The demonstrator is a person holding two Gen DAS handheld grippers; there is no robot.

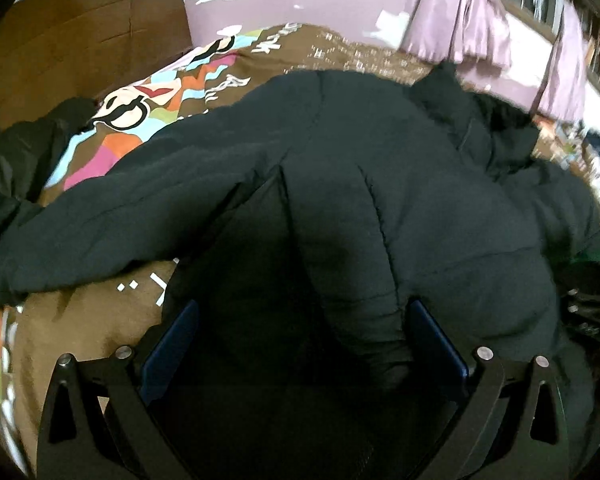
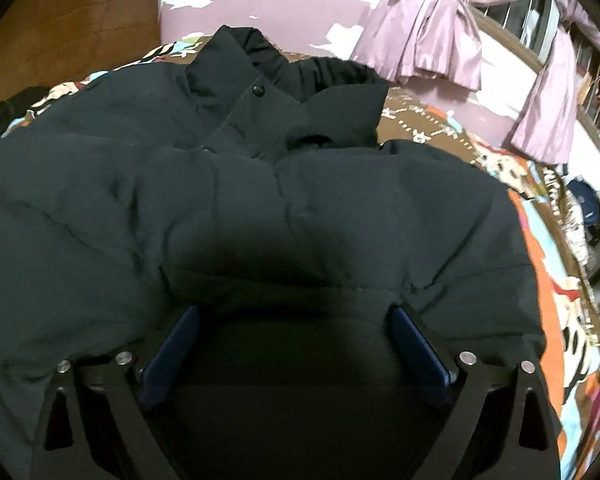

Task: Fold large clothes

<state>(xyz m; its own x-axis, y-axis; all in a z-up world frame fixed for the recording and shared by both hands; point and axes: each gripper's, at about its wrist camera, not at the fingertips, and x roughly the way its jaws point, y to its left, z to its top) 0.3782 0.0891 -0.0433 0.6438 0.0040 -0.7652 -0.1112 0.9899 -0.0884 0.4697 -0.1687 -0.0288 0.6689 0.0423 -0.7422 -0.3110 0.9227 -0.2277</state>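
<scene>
i see the black padded winter jacket (image 2: 260, 200) on the bed with colourful brown blanket (image 1: 140, 120). both left gripper (image 1: 300, 340) and right gripper (image 2: 296, 344) jaws stand spread over it, pinching nothing.

This is a bedroom in a home. A bed is spread with a brown blanket (image 2: 432, 120) printed with bright cartoon figures, and a wooden headboard (image 2: 76, 24) stands against a wall (image 2: 284, 8) whose lilac paint is peeling to white. Shiny lilac curtains (image 2: 432, 36), knotted up, hang beside a barred window (image 2: 516, 12), and a black padded jacket (image 2: 260, 200) lies across the bedding.
</scene>
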